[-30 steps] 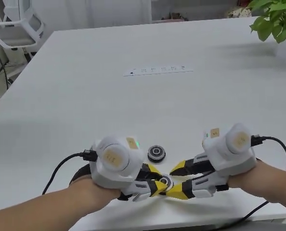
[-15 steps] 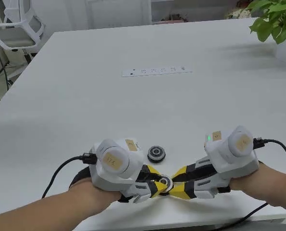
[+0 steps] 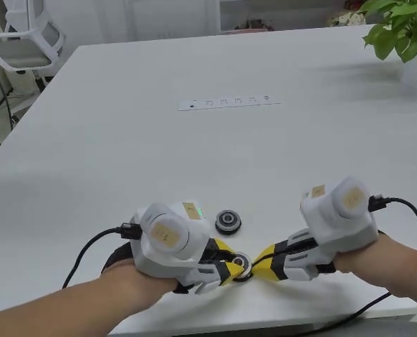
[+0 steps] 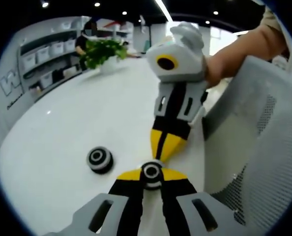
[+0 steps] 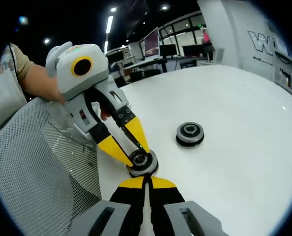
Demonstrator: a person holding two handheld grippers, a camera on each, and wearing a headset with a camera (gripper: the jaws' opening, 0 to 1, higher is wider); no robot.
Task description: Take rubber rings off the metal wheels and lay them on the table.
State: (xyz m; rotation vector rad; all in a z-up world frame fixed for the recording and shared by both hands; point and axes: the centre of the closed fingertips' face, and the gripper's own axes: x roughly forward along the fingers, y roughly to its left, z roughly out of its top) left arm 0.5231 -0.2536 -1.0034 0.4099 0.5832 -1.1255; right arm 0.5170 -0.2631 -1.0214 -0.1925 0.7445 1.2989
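since a second ago the right gripper (image 3: 255, 258) has drawn its widely gaping jaws together, and its white body sits a little higher at the lower right of the head view; the second wheel (image 3: 228, 221) has not shifted. the right gripper's yellow wedge tips are now closed to a thin slit and press against the near rim of the metal wheel (image 3: 241, 264), though whether they pinch anything cannot be told. the left gripper (image 3: 229, 265) is clamped on that metal wheel, one yellow tip on either side of it, low in the centre of the head view and just above the counter (image 3: 194, 154). both wheels are small round discs with a bright steel hub; the second wheel, lying flat just beyond the grippers, wears a dark rubber ring (image 5: 189, 142) around its side. the counter is smooth, matte and white, and its near edge runs close below the two grippers at the bottom of the frame. beyond the second wheel the surface lies bare as far as a flat white socket strip (image 3: 229, 103) in the upper middle. a leafy green plant (image 3: 398, 28) stands at the upper right and a white chair (image 3: 26, 35) at the upper left. black cables (image 3: 89, 246) trail from both gripper bodies.
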